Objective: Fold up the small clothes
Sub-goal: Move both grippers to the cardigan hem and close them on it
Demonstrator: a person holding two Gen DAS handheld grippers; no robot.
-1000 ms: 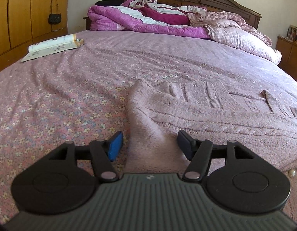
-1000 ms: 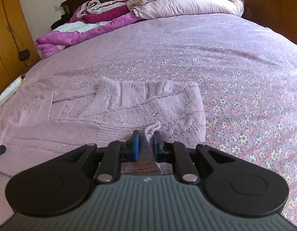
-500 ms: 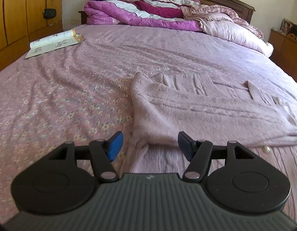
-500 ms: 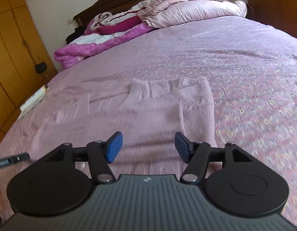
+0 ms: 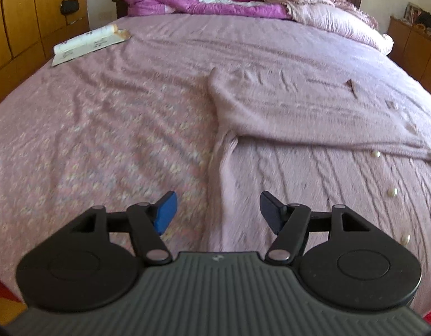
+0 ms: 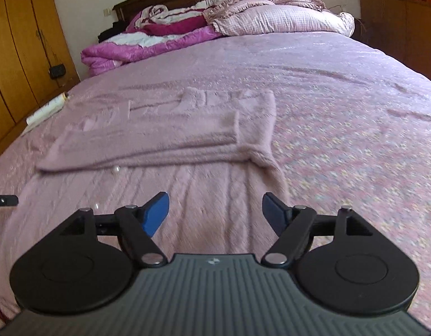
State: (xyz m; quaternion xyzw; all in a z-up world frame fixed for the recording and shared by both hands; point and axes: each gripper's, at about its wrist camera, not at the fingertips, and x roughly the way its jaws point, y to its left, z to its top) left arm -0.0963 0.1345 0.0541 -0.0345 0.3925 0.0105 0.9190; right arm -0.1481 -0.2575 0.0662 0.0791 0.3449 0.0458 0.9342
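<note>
Left gripper (image 5: 217,212): your jaws stand wide and hold nothing; they hover over the near left edge of the pink knitted cardigan (image 5: 313,128).

Right gripper (image 6: 215,212): also spread wide and empty, above the cardigan's (image 6: 187,151) ribbed near half.

Cardigan: it lies across the floral bedspread (image 5: 89,140), far part folded toward you into a flap, ribbed near part still single layer; pearl buttons (image 5: 392,192) run down the exposed edge.

Risk, grip: if you close on the fuzzy knit too shallowly, you will likely lift one layer only and the flap will slide apart.

Risk, bedspread: bite too deep and you may pinch the bedspread along with the knit (both are pink, so the boundary is hard to read).

Risk, buttons: a pad closing on a pearl could slip off.

Risk, evenness: lift the two sides unequally and the next fold will probably skew.

Book (image 5: 86,44): well apart, no concern.
</note>
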